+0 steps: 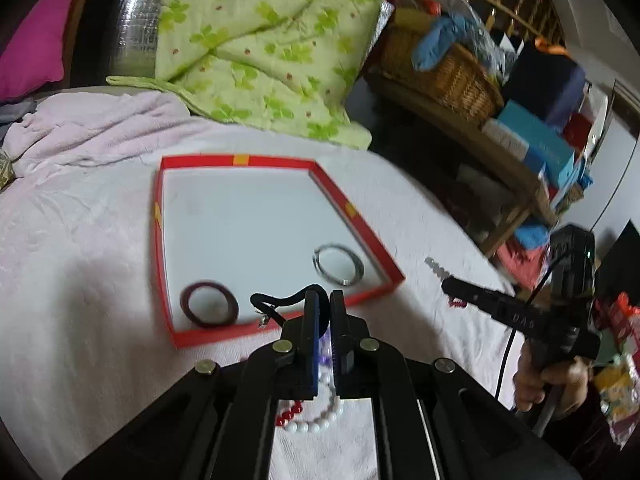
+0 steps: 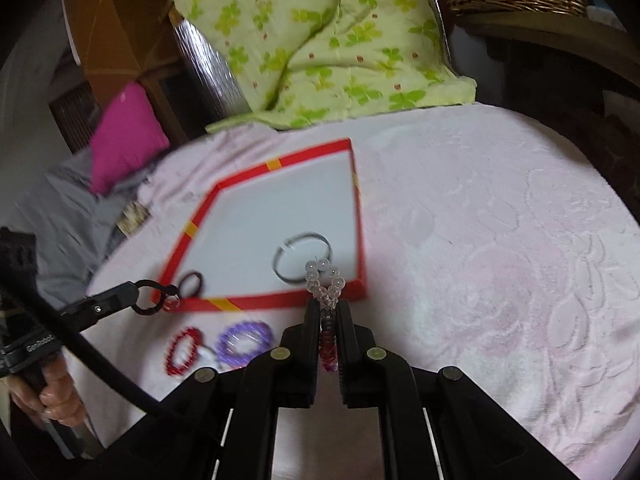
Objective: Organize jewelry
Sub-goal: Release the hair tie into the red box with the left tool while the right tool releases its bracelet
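A: Tray, red rim, white floor, on pink blanket. Two bangles inside: dark one at near-left corner, silver one toward near-right.

B: Left gripper?

A: Jaws closed on black cord; cord loops out leftward over tray's near rim, small clear charm dangling. From right wrist view, the cord hangs as a ring at the tray's near-left corner.

B: Right gripper?

A: Pinched tight on bead bracelet. Clear beads stand up above fingertips, red and purple ones squeezed between the pads. It sits just short of tray's near-right corner.

B: Loose pieces?

A: Red bracelet and purple bracelet lie on blanket, side by side, near the tray's front rim. White beads show beneath left gripper. Green quilt beyond tray.
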`<state>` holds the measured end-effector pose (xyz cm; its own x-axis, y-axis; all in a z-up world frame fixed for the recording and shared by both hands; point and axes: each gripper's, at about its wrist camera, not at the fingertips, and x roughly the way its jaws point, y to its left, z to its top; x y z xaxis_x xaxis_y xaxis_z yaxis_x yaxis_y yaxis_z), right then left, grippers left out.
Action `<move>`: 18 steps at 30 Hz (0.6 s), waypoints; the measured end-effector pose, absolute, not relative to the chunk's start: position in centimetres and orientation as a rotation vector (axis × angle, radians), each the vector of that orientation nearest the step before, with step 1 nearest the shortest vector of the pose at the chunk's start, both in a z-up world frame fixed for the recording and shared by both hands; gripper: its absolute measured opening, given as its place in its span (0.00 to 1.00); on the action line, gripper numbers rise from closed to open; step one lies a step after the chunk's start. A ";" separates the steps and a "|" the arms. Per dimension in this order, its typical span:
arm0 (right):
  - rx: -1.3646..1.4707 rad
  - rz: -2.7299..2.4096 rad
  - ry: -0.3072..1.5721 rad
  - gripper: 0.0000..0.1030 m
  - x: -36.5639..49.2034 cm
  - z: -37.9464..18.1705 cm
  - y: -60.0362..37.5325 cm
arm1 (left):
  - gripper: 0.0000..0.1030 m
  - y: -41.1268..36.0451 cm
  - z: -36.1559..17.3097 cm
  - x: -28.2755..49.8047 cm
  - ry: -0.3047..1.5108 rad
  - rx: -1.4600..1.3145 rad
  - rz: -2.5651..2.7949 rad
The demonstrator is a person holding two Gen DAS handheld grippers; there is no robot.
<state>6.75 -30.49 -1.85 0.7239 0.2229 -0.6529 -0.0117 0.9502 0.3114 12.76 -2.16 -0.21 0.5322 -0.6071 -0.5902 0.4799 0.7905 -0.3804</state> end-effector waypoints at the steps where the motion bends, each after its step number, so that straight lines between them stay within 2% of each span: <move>1: 0.296 0.135 0.733 0.08 6.9 -1.5 -30.2 | 0.05 -2.1 0.1 13.1 0.755 -0.191 -0.652; 10: 0.291 0.128 0.720 0.08 13.8 -0.9 -27.2 | 0.05 -3.2 1.0 19.1 0.643 -0.229 -0.568; 18: 0.356 0.145 0.855 0.08 21.5 -4.4 -25.6 | 0.05 -3.8 -3.7 24.1 0.803 -0.220 -0.458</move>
<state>21.50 -25.64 -4.42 0.6509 0.2655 -0.7112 0.0170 0.9315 0.3633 24.07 -3.83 -3.68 0.6040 -0.4739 -0.6408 0.3103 0.8804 -0.3587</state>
